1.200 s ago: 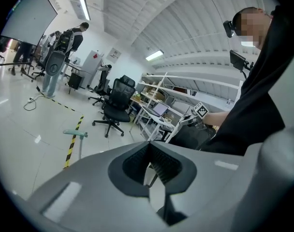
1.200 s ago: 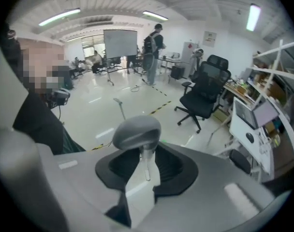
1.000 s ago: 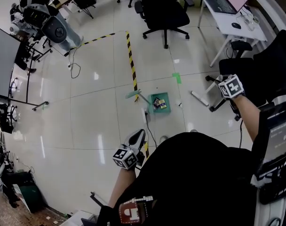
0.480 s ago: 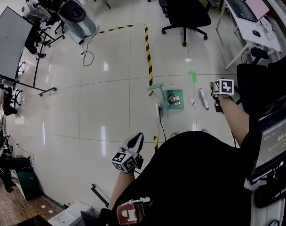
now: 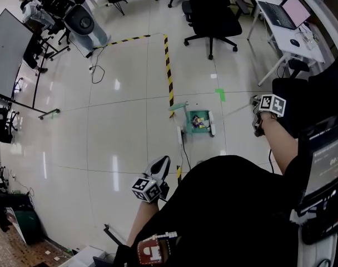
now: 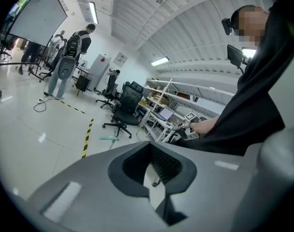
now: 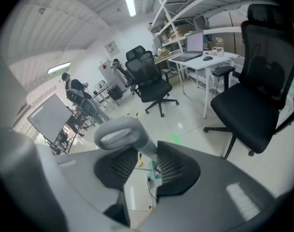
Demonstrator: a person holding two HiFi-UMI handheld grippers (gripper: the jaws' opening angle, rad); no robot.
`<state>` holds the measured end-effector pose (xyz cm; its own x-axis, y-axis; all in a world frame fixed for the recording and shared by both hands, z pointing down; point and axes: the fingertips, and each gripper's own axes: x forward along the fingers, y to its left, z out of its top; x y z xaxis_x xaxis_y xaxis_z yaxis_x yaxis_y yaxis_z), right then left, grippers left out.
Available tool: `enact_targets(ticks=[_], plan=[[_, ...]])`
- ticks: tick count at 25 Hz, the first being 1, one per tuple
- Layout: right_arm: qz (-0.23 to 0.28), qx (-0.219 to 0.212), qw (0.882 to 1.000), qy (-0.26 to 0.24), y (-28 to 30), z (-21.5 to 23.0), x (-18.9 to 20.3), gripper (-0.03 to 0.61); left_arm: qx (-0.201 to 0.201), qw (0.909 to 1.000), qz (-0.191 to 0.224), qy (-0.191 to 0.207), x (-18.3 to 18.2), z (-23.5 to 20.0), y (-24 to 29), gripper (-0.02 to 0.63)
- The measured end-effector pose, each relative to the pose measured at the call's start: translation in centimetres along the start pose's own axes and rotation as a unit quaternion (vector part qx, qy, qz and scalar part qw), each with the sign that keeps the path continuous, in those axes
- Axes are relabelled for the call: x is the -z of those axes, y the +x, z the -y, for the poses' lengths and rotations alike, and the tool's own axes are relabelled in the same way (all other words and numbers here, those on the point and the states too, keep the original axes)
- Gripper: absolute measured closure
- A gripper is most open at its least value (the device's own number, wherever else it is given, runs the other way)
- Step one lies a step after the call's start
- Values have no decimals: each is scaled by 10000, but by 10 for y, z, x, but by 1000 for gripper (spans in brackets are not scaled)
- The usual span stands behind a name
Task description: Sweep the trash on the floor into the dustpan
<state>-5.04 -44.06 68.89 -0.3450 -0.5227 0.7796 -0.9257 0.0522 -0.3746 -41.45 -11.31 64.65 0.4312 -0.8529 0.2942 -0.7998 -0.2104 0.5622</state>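
While the right gripper (image 7: 139, 166) is clamping the broom handle (image 7: 120, 132), broom head (image 5: 210, 124) resting beside the green dustpan (image 5: 188, 115) ahead with trash (image 5: 199, 121) inside, the closed, empty left gripper (image 5: 162, 164) is idling; sweeping appears to be finishing, withdrawal next.

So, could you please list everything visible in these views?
dustpan: one, green, mid-floor
trash: several pieces, mixed colours, in the dustpan
broom: one, white head, grey handle, head against the dustpan's right side
hazard tape: one line, yellow-black, floor beyond the dustpan
office chairs: several, black, near the desk
desk: one, white, top right, laptop on it
screen: one, dark, far left
left gripper: one, grey, low left, jaws together, empty
right gripper: one, grey, shut on the broom handle
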Motion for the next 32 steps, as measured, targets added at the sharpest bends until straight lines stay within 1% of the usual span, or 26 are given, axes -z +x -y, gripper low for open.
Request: enact_targets(ticks=[2,5,9,11,14,17,19,21,24,26,29,32], plan=[[45,-30,9999,149,-12,17,0,466,115,9999,-36,29,-3,5,9,615],[109,-23,9999,-58,-32,38,-2,483,298,9994,-138,83,-1,11,23,615],[164,-206,9993,-275,-57,49,-7,483,557,9978,-296,199,7,19,44,615],[118,-250,9978,-610,-72,50,-6,483,704,9965,-349,277,7,29,56,615],[-83,-282,9901,-1376,-95,52,2,480,879,9944,-384,434,7,55,73,615],[-211,-165,9796,-1990,-122,75,8,479,1031,9917,-386,664,12,95,86,615],[-203,-132,9735,-2274,-143,98,13,479,1073,9899,-406,829,21,123,90,615],[-193,-195,9671,-2528,-168,119,24,477,1040,9895,-407,920,33,150,89,615],[-174,-415,9554,-2920,-203,146,44,476,883,9906,-320,991,54,193,85,615],[-143,-615,9493,-3079,-231,169,55,476,760,9924,-194,950,73,230,84,615],[-149,-1005,9415,-3215,-275,206,76,477,610,9946,-16,835,106,287,80,615],[-219,-1318,9382,-3193,-315,235,102,476,527,9957,36,763,137,338,68,615]])
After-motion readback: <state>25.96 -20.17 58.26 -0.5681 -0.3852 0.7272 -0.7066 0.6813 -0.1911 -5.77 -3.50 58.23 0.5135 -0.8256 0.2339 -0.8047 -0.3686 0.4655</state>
